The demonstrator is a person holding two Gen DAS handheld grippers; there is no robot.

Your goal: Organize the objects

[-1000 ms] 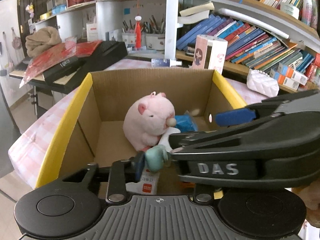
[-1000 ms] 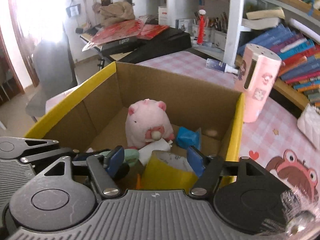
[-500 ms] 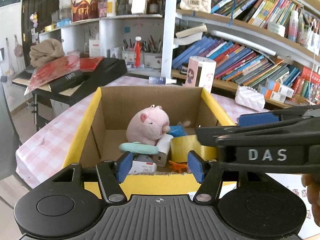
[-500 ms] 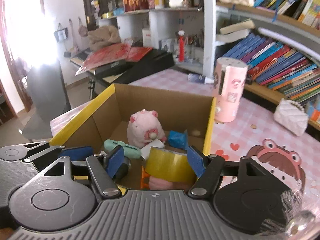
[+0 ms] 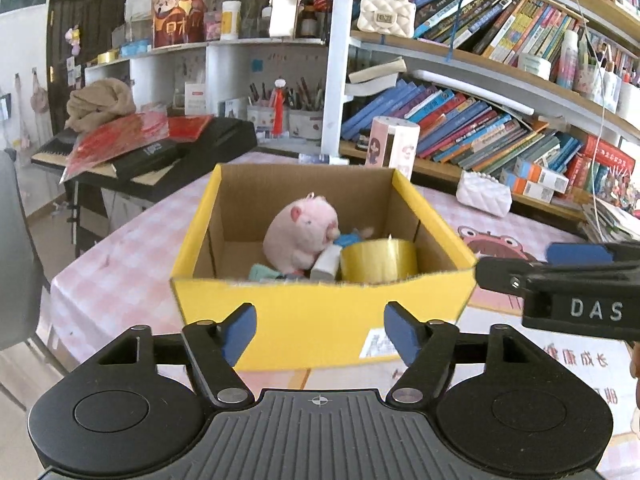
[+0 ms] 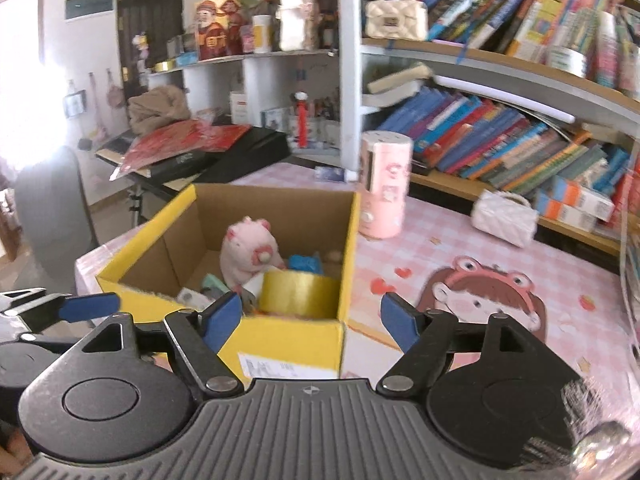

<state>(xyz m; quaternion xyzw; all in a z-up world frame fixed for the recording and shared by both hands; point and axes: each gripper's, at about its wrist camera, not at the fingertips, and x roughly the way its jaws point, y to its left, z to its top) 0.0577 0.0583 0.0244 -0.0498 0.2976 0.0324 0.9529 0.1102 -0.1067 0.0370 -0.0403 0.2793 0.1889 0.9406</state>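
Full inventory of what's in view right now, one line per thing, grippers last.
cardboard box: 1, yellow outside and brown inside, on the table, open top
plush pig: 1, pink, inside the box toward the back
tape roll: 1, gold-yellow, inside the box, front right
blue item: 1, blue, inside the box behind the roll; kind unclear
tablecloth: 1, pink check with cartoon print, covering the table
cylinder container: 1, pink, upright beside the box
quilted purse: 1, white, on the table near the bookshelf
left gripper: jaws opening, nothing between them
right gripper: jaws opening, nothing between them
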